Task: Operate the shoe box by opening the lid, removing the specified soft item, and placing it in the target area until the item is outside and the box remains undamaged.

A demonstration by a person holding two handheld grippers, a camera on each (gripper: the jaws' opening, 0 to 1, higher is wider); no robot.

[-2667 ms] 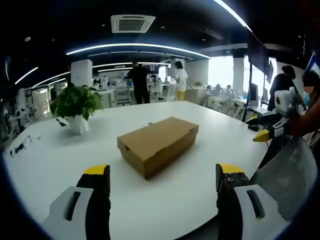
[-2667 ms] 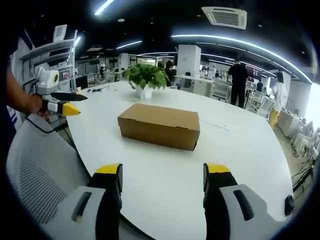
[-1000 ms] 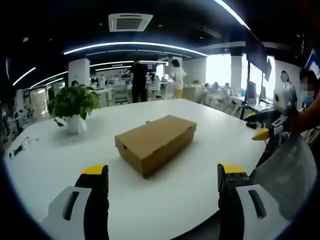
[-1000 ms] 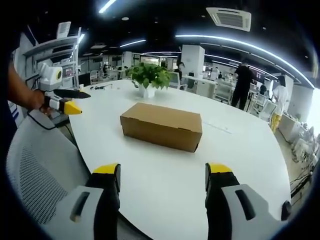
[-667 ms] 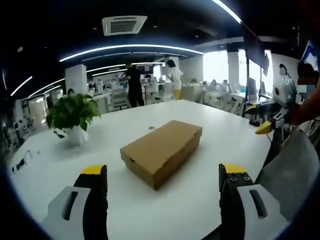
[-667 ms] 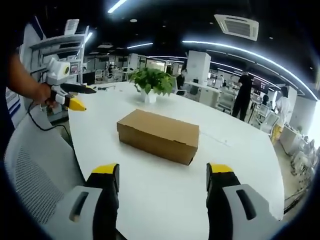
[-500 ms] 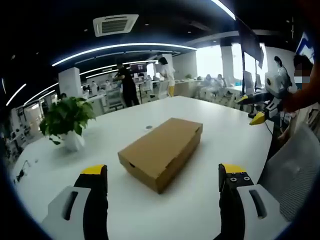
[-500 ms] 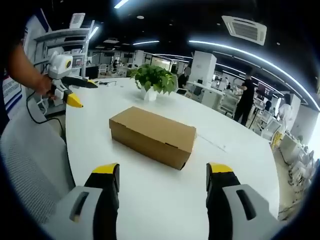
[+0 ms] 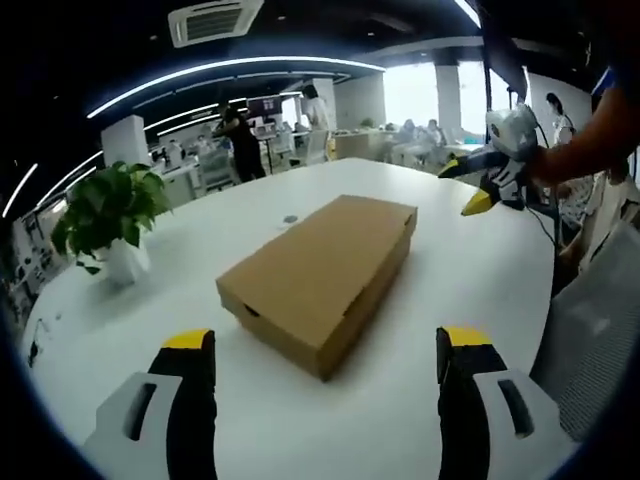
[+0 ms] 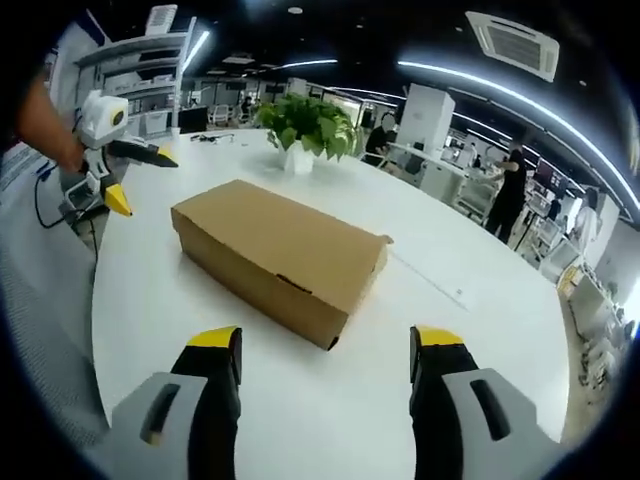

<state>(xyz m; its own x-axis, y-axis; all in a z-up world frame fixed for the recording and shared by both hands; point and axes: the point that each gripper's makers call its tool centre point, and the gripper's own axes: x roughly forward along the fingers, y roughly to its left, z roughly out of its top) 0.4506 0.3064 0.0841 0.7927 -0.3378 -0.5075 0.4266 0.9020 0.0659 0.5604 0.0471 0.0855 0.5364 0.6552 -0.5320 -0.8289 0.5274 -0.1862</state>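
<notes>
A closed brown cardboard shoe box [image 9: 322, 278] lies flat on a large white counter [image 9: 440, 270], lid down. In the left gripper view its long axis runs from near left to far right, with one short end turned toward the camera; a small notch shows at the lid edge on that end. In the right gripper view the shoe box [image 10: 280, 255] lies with its long axis from far left to near right, a long side and a near corner facing the camera.

The left tool [image 9: 325, 350] has its yellow-tipped jaws spread wide, holding nothing and touching nothing, above the counter on the near side of the box. The right tool [image 10: 325, 345] likewise stands wide open and empty, its tips short of the box's near corner. In the left gripper view the right tool [image 9: 487, 186] also shows at far right, held by a hand [image 9: 545, 165], jaws parted. In the right gripper view the left tool [image 10: 125, 180] shows at far left over the counter's edge, jaws parted.

A potted plant [image 9: 105, 215] in a white pot stands on the counter, well apart from the box on its far left. A mesh chair back [image 9: 590, 340] sits at the near right. People stand among desks in the far background.
</notes>
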